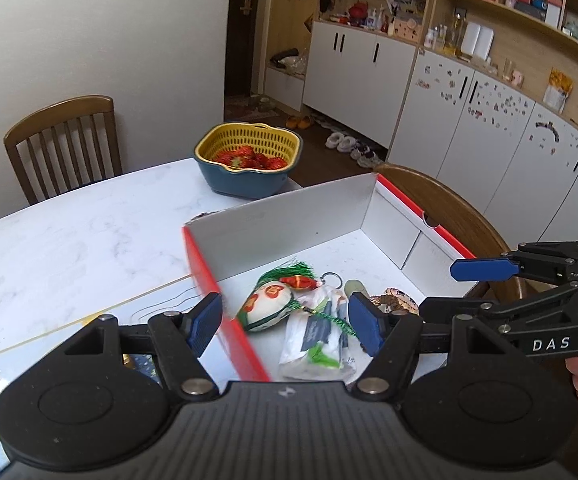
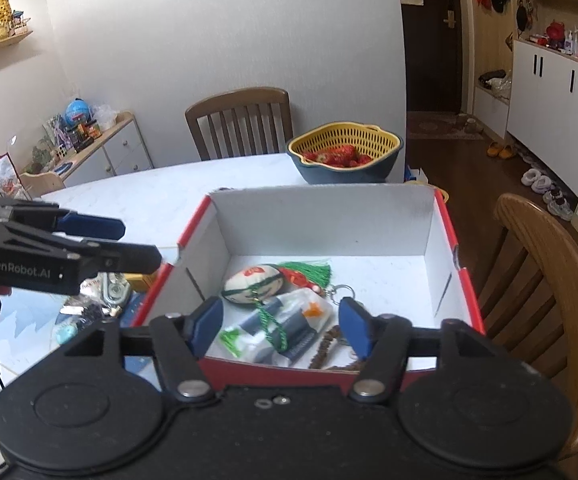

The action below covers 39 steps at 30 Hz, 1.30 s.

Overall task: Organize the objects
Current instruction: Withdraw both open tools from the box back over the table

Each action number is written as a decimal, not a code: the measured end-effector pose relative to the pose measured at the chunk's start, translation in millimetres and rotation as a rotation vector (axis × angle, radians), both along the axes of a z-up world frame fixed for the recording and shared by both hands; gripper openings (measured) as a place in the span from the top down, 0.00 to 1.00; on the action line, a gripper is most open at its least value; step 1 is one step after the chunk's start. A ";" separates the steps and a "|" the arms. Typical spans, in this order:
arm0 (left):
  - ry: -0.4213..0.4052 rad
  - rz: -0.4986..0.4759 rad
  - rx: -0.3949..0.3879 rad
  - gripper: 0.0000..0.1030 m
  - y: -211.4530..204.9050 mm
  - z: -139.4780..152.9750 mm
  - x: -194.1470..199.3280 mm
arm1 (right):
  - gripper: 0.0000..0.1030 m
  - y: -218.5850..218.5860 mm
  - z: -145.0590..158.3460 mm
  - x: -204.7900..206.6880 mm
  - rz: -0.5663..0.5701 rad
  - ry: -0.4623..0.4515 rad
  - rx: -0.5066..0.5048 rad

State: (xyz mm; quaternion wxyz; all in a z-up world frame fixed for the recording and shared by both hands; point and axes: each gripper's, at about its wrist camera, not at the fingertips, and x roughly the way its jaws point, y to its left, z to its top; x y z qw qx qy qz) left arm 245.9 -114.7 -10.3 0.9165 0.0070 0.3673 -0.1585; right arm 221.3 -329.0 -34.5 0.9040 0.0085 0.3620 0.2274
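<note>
My left gripper (image 1: 285,328) and my right gripper (image 2: 281,330) both stand apart, gripping nothing, above the near rim of the red-edged cardboard box (image 2: 441,216). Inside, on its white floor, lie an embroidered sachet (image 2: 249,284) with a green tassel (image 2: 309,270) and a plastic packet (image 2: 273,332). Beyond the box, bare white marble tabletop (image 1: 89,220) runs to a yellow colander of strawberries (image 1: 249,152) near the far edge. Wooden chairs (image 2: 241,120) stand past the table.
</note>
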 end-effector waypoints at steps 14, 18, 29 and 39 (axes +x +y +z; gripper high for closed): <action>-0.040 0.048 -0.024 0.19 72.1 5.5 -39.2 | 0.20 58.6 13.7 -35.9 -0.032 -0.035 0.004; -0.044 0.073 -0.031 0.14 95.5 3.5 -46.3 | 0.19 79.5 14.3 -45.7 -0.021 -0.031 0.005; -0.065 0.088 -0.036 0.03 148.8 -0.2 -61.6 | 0.16 132.6 13.8 -62.0 -0.006 -0.019 0.002; -0.077 0.129 -0.067 0.00 200.1 -10.9 -63.2 | 0.10 173.3 9.7 -70.4 0.006 -0.027 -0.007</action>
